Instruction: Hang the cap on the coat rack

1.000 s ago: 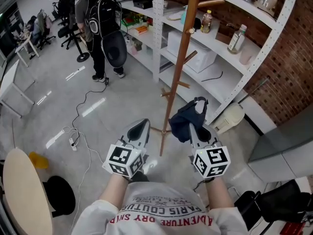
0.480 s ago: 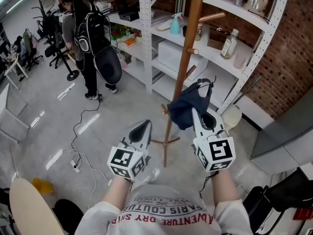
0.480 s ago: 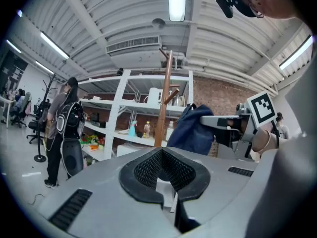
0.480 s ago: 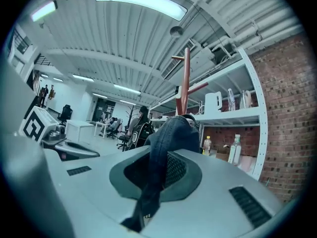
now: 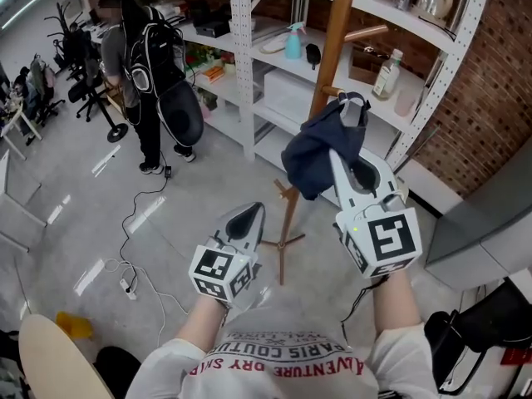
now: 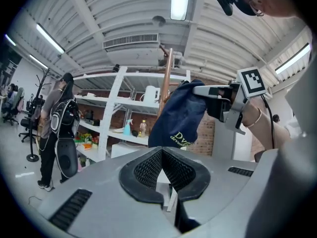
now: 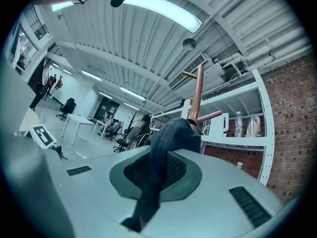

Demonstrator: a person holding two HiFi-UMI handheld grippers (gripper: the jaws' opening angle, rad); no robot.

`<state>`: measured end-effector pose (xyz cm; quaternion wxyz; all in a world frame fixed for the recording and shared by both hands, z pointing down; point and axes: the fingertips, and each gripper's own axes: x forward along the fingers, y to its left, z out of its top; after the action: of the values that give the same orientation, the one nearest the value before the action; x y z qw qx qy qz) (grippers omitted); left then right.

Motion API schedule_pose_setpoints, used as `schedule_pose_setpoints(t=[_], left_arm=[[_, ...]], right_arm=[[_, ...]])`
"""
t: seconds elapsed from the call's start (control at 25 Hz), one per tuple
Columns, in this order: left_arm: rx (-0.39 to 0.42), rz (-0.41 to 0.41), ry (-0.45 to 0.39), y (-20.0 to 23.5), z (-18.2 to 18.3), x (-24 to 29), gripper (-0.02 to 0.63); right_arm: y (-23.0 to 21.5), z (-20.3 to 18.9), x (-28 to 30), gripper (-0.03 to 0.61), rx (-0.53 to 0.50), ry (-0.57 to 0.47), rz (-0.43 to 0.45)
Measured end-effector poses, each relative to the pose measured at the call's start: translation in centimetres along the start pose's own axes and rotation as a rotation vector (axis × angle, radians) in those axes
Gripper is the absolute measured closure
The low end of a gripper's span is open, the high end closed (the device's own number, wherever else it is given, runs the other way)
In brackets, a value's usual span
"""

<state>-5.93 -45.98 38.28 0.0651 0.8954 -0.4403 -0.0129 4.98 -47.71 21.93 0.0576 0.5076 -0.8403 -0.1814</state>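
A dark navy cap (image 5: 318,150) hangs from my right gripper (image 5: 339,158), which is shut on its fabric and held up against the wooden coat rack (image 5: 335,52). The cap's strap loop (image 5: 353,100) sits just by a short peg (image 5: 332,91) on the pole; a longer peg (image 5: 366,32) sticks out above. In the right gripper view the cap (image 7: 168,143) runs between the jaws of the right gripper (image 7: 157,168), with the rack pole (image 7: 196,92) behind. My left gripper (image 5: 248,220) is lower and to the left, shut and empty. In the left gripper view the cap (image 6: 177,117) shows beyond the left gripper (image 6: 162,150).
White metal shelving (image 5: 249,65) with bottles (image 5: 386,73) and a spray bottle (image 5: 293,41) stands right behind the rack, against a brick wall (image 5: 499,81). A person with a backpack (image 5: 141,65) stands at the back left. Cables (image 5: 133,223) lie on the floor. A round table edge (image 5: 50,360) is at lower left.
My right gripper has lifted the cap up and toward the rack pole, from near the lower pegs to the short upper peg. The left gripper has stayed low.
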Motion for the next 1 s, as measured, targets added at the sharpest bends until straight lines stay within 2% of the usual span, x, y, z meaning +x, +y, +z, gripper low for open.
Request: schedule_pose_setpoints(t=[0.12,0.32,0.68,1.0], left_arm=[[-0.015,-0.011,0.016,0.0,-0.8,0.2,0.609],[-0.028,-0.016,0.031,0.6,-1.4,0.2,0.609],[-0.072,0.011,0.074,2.3,-3.7,0.3,0.609],[-0.085,0.033,0.093,3.1,-4.8,0.4,0.609]], right_arm=[[0.1,0.3,1.3,0.558,-0.014,0.018,0.028],[-0.9,-0.9,3.5,0.558,0.028,0.06,0.023],[-1.1,-5.8,6.8,0.558,0.1,0.146,0.03],[-1.5,-7.6,7.2,0.558,0.134,0.163,0.022]])
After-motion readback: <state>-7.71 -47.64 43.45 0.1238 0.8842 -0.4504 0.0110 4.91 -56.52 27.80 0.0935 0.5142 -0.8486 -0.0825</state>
